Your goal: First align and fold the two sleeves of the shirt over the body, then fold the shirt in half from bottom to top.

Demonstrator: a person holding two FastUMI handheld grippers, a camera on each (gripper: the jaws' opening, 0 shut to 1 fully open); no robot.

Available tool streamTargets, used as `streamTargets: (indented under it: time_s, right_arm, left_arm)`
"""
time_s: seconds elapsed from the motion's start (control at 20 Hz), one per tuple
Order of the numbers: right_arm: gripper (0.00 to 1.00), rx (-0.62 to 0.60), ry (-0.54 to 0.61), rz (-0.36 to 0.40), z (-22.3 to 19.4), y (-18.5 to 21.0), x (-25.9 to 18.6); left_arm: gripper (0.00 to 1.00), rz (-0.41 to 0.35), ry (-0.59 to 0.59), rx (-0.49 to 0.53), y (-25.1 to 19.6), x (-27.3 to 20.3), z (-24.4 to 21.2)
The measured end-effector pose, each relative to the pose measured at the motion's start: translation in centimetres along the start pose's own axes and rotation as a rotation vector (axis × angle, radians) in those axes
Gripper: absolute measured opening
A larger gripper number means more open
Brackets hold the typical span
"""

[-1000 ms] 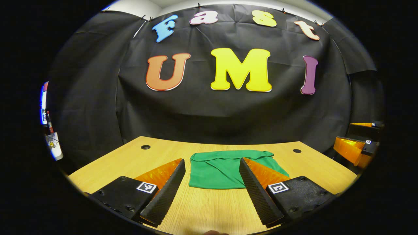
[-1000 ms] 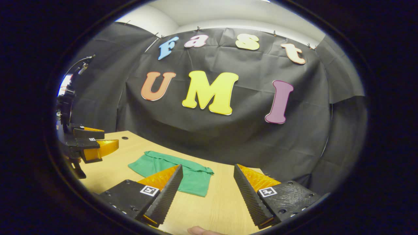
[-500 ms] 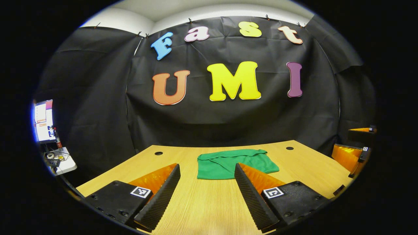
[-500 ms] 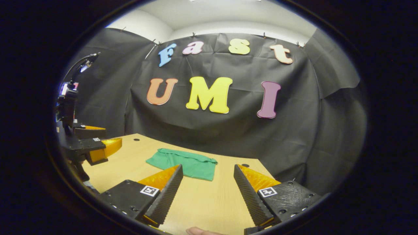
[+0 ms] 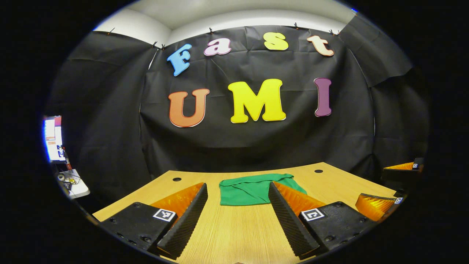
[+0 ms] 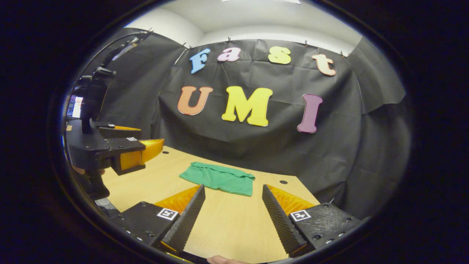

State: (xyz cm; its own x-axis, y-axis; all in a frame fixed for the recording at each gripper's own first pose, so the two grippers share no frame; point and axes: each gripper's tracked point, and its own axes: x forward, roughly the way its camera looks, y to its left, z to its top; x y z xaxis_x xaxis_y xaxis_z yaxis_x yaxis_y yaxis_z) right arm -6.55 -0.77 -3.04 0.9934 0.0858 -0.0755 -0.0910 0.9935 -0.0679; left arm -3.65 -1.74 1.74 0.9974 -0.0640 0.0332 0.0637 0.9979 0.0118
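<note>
Figure: Green shirt point(image 5: 253, 189) lies as a compact folded rectangle on the wooden counter point(image 5: 234, 234), toward its far side near the black wall cloth point(image 5: 256, 143). In the right gripper view the same shirt point(image 6: 220, 179) sits flat with its layers stacked and one rumpled edge along the far side, no sleeve sticking out. By this shape the sleeve folds and the bottom-to-top fold appear done, which would explain why nothing holds it.

Left hand-held gripper point(image 5: 238, 216) — fingers spread wide, nothing between them, held over bare counter on the near side of the shirt and apart from it. Right hand-held gripper point(image 6: 233, 216) — likewise spread wide and empty, above the near counter, well short of the cloth. Each also appears from the side in the other's view, the left one point(image 6: 144, 150) raised above the counter's left part, the right one point(image 5: 377, 203) at the counter's right edge. Both stand clear of the garment, most likely so the fold rests undisturbed.

A cable hole point(image 5: 318, 171) marks the counter just beyond the shirt's right corner. A lit screen point(image 5: 53, 139) stands off to the left, outside the booth.
</note>
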Motion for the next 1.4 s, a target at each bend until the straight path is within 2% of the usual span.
streamTargets:
  time_s: [0.2, 1.4]
  right_arm:
    - [0.96, 0.015, -0.001, 0.02, -0.1, 0.5, -0.1]
    - [0.95, 0.045, 0.067, -0.012, -3.4, -2.1, 0.4]
  left_arm:
    - [1.0, -0.013, 0.005, -0.027, -0.8, -0.2, -0.3]
    - [1.0, -0.043, 0.049, -0.029, -2.0, 0.2, -1.3]
